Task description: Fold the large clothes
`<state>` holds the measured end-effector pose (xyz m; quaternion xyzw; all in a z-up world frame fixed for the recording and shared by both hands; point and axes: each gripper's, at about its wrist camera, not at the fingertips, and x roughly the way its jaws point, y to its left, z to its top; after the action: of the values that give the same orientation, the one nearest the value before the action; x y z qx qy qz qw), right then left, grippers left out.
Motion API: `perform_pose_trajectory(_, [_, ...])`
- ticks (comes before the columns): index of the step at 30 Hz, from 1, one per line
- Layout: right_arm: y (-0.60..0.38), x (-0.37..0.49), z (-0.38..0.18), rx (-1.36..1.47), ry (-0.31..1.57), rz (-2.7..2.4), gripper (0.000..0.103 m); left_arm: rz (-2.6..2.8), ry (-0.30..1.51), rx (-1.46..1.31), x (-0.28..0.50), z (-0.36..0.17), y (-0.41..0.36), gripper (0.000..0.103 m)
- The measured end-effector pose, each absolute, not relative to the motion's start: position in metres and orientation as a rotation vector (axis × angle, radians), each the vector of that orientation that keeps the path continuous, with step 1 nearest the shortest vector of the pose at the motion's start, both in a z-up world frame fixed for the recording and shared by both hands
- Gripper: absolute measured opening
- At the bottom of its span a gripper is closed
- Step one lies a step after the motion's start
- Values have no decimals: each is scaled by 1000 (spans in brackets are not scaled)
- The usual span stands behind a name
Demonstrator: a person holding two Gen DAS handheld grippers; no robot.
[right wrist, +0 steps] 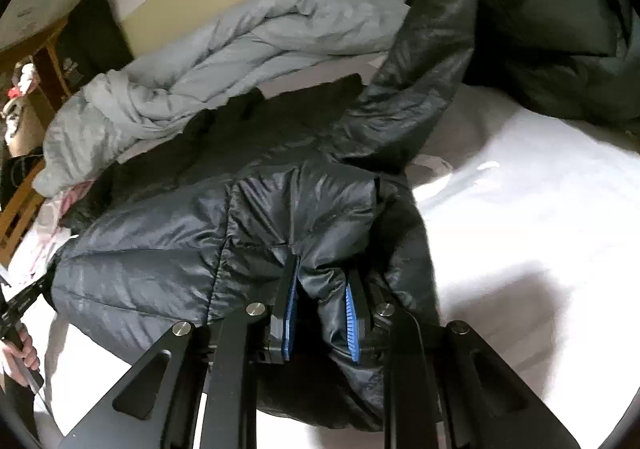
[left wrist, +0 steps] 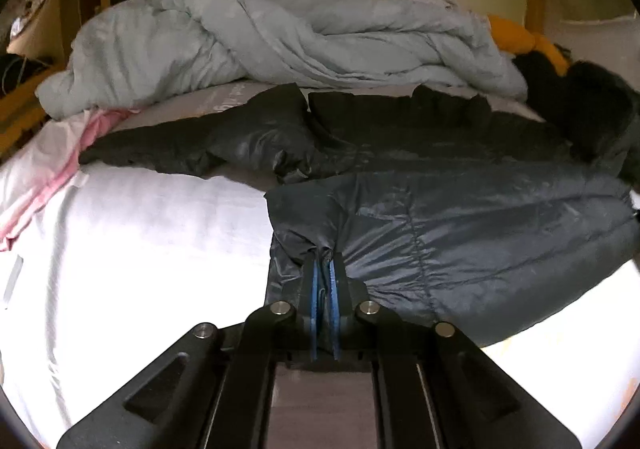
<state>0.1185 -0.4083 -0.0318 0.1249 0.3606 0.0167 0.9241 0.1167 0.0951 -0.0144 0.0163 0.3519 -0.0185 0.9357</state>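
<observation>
A dark puffer jacket [left wrist: 460, 217] lies spread across the white bed sheet [left wrist: 140, 249], one sleeve reaching left. My left gripper [left wrist: 323, 259] is shut on the jacket's near left corner, thin fabric pinched between its blue pads. In the right wrist view the same jacket [right wrist: 160, 249] fills the middle, a sleeve running up toward the far right. My right gripper [right wrist: 322, 269] is shut on a thick bunched fold of the jacket at its near edge, the blue pads [right wrist: 290, 309] pressing on either side of the fold.
A rumpled pale blue duvet [left wrist: 260, 37] lies along the back of the bed, with an orange pillow [left wrist: 520, 37] and a pink cloth [left wrist: 52, 169] beside it. Another dark coat [right wrist: 560, 29] sits at the far right. A hand [right wrist: 20, 353] holds the other gripper at the left edge.
</observation>
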Motion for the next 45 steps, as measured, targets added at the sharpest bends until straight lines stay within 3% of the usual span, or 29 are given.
perform_pose_trajectory(1, [-408, 117, -30, 239, 735, 11, 27, -26, 717, 27, 118, -16, 96, 22])
perform_pose_trajectory(2, [-408, 116, -28, 225, 731, -11, 39, -17, 713, 18, 120, -17, 98, 33])
perform_pose_trajectory(3, [-409, 114, -26, 213, 724, -39, 50, -10, 710, 12, 122, -17, 101, 62])
perform_pose_trajectory(4, [-412, 110, -22, 207, 702, -79, 74, -1, 702, 2, 122, -17, 104, 82])
perform_pose_trajectory(5, [-414, 106, -19, 215, 682, -96, 85, 5, 695, -11, 122, -16, 108, 85])
perform_pose_trajectory(8, [-425, 98, -15, 284, 679, -54, 85, -42, 756, -113, 128, -18, 122, 90])
perform_pose_trajectory(10, [-431, 101, -20, 326, 730, -28, 85, -57, 834, -211, 135, -27, 131, 99])
perform_pose_trajectory(15, [-441, 113, -46, 413, 861, 8, 85, -128, 921, -445, 141, -47, 150, 98])
perform_pose_trajectory(17, [-438, 116, -47, 392, 858, 24, 85, -150, 913, -432, 139, -45, 146, 76])
perform_pose_trajectory(18, [-435, 119, -47, 380, 859, 44, 85, -169, 917, -436, 138, -45, 143, 47])
perform_pose_trajectory(19, [-432, 119, -49, 371, 857, 56, 78, -193, 926, -456, 137, -46, 141, 29])
perform_pose_trajectory(20, [-427, 120, -50, 356, 858, 69, 62, -211, 930, -475, 135, -46, 140, 25])
perform_pose_trajectory(21, [-423, 119, -49, 338, 859, 80, 54, -215, 928, -472, 132, -43, 138, 20])
perform_pose_trajectory(22, [-417, 116, -47, 318, 844, 86, 36, -212, 922, -454, 128, -38, 137, 18])
perform_pose_trajectory(23, [-415, 113, -43, 312, 825, 86, 24, -209, 909, -434, 122, -31, 137, 17])
perform_pose_trajectory(26, [-409, 96, -32, 303, 777, 60, 16, -195, 876, -399, 106, -19, 141, 16])
perform_pose_trajectory(35, [-386, 30, -6, 209, 706, 20, 15, -149, 885, -285, 73, -8, 136, 17])
perform_pose_trajectory(45, [-384, 37, -18, 183, 727, -28, 16, -145, 823, -214, 74, 2, 141, 31])
